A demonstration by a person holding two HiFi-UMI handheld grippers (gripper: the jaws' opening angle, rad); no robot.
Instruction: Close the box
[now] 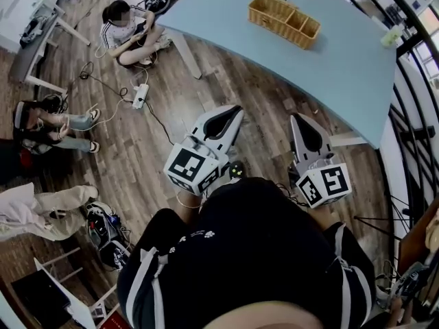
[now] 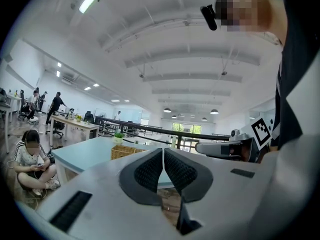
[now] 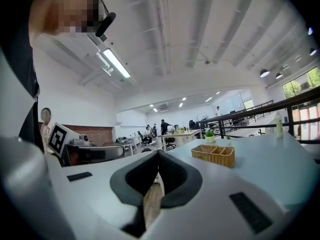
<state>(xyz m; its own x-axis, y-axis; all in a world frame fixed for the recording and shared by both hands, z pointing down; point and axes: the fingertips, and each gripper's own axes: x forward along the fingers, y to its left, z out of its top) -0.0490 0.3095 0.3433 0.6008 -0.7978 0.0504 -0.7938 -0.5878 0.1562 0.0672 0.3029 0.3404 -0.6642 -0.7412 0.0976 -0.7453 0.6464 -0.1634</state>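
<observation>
left gripper (image 1: 235,110): fingers pressed together, nothing between, held level over the wooden floor (image 1: 137,142) | right gripper (image 1: 297,118): fingers pressed together, nothing between, beside the left | wicker box (image 1: 284,20): open-topped, on the pale blue tabletop (image 1: 343,67), well apart from both grippers

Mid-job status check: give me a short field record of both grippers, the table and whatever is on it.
left gripper: jaws shut, nothing between them, over the wooden floor, short of the table
right gripper: jaws shut, empty, beside the left one
table: light blue, ahead of both grippers
on table: wicker basket with compartments; bottle standing apart from it
box: none in view
contact: neither gripper touches the table or basket
</observation>
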